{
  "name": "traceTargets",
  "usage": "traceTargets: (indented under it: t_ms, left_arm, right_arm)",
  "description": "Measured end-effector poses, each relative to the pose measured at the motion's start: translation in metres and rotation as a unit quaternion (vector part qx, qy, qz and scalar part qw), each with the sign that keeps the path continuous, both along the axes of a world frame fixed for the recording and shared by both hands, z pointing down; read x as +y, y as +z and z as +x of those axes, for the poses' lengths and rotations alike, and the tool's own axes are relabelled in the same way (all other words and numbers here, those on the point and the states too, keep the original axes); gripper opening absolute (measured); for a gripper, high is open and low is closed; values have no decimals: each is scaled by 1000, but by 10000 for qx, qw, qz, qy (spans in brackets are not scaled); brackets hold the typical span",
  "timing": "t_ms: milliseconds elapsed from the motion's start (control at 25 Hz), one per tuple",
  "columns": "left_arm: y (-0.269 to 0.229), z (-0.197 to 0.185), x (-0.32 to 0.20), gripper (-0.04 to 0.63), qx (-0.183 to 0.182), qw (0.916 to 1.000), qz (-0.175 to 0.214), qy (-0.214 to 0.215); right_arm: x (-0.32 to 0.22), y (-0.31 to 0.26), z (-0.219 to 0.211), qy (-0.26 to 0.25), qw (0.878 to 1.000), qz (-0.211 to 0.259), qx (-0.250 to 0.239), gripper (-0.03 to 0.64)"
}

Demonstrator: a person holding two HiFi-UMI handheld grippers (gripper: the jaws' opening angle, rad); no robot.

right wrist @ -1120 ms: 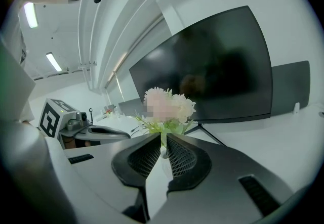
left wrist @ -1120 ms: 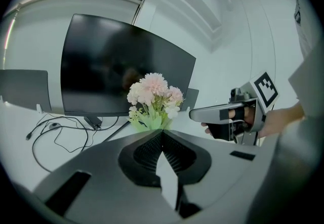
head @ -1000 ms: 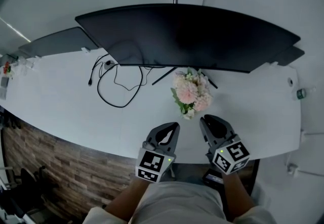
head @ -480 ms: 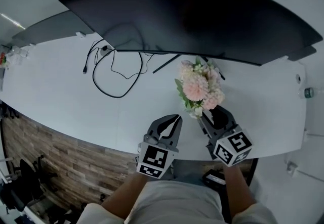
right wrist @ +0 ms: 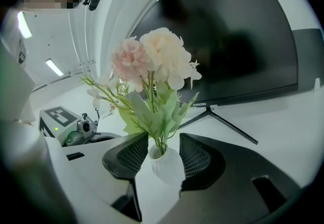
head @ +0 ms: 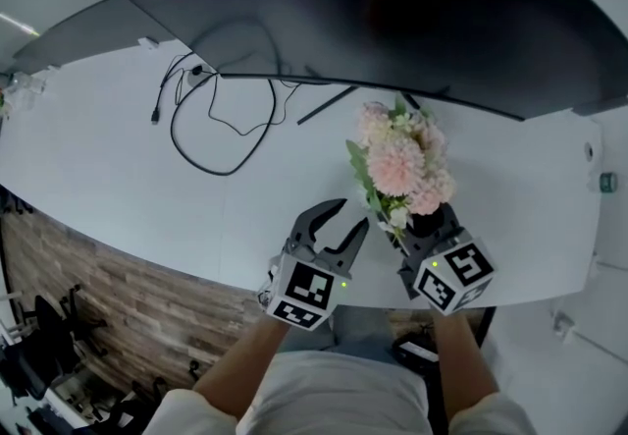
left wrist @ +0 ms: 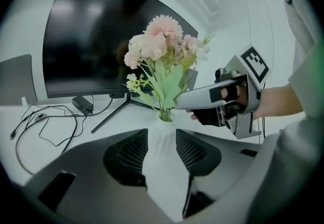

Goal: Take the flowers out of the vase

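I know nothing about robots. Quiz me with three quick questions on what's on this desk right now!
1. True or false: the flowers stand in the white vase.
2. In the head view, what lies on the desk to the left of the flowers? A) a black cable B) a keyboard C) a mug
3. In a few words: what large object stands behind the flowers?

Key: 1 true; 2 A; 3 a curved monitor.

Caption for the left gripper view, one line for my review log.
Left tool jaws opening with the white vase of pink flowers between them, dark monitor behind.
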State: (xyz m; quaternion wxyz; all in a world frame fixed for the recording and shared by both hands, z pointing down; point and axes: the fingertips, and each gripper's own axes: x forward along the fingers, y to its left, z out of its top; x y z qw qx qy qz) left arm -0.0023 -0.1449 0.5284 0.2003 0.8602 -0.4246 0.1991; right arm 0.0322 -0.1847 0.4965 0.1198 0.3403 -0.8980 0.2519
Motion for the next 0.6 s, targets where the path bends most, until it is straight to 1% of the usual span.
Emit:
traceTargets:
  t_ms: [200, 400, 440, 520, 600]
  left_arm:
    - [13, 13, -7, 236, -90, 9995, 19, 308]
    - [24, 25, -16, 273, -144, 9987, 80, 485]
    - [25, 27, -18, 278, -166, 9985, 79, 519]
    - [29, 29, -21, 278, -214, 9981, 79, 580]
    - [33, 32, -24, 278, -229, 9978, 51, 614]
  right_arm:
    - [-4, 2, -4, -43, 10000, -15, -71, 195]
    - [-5, 3, -6, -29, 9999, -28, -128, 193]
    - [-6, 3, -5, -7, 9999, -9, -121, 185]
    - [-7, 3, -4, 55, 9999, 32, -102, 147]
    - [-7, 3, -2, 84, 9999, 14, -143, 137]
